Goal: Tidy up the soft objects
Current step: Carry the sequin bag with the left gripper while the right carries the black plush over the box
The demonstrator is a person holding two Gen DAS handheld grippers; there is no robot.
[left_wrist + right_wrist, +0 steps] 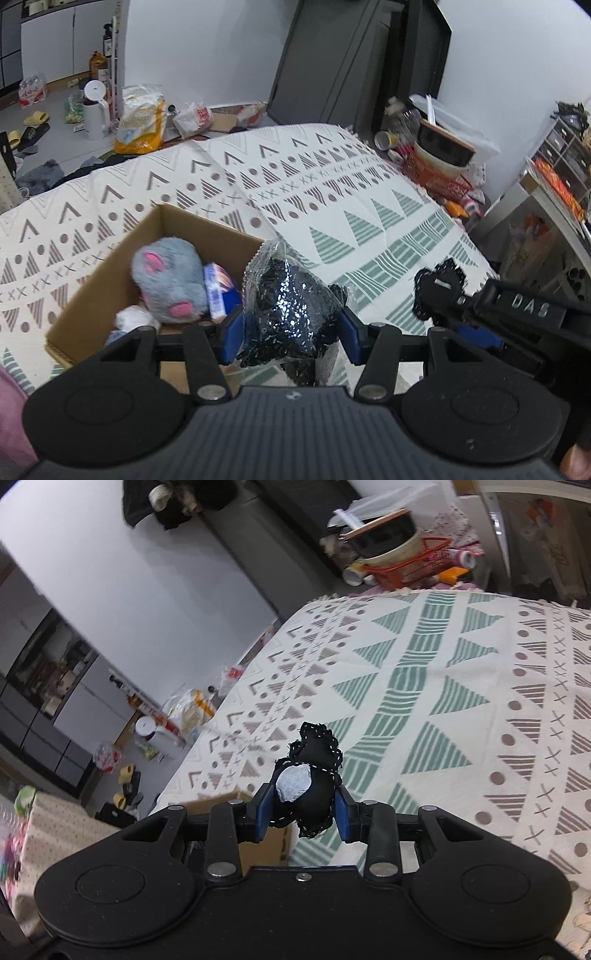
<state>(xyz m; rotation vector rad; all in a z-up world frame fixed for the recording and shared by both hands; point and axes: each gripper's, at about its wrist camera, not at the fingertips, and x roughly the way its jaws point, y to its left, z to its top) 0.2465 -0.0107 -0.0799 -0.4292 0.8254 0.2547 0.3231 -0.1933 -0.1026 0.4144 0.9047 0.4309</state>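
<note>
Left wrist view: looks down past its fingers, close above the cardboard box [110,280]. Right wrist view: tilted, facing forward beyond its fingers. Both share the patterned blanket [332,192] [443,686].

A cream blanket [332,192] with green and brown geometric patterns covers what seems to be a bed. An open cardboard box [110,280] sits directly on it, just ahead and left of the left gripper [290,326], beside its left finger.
</note>
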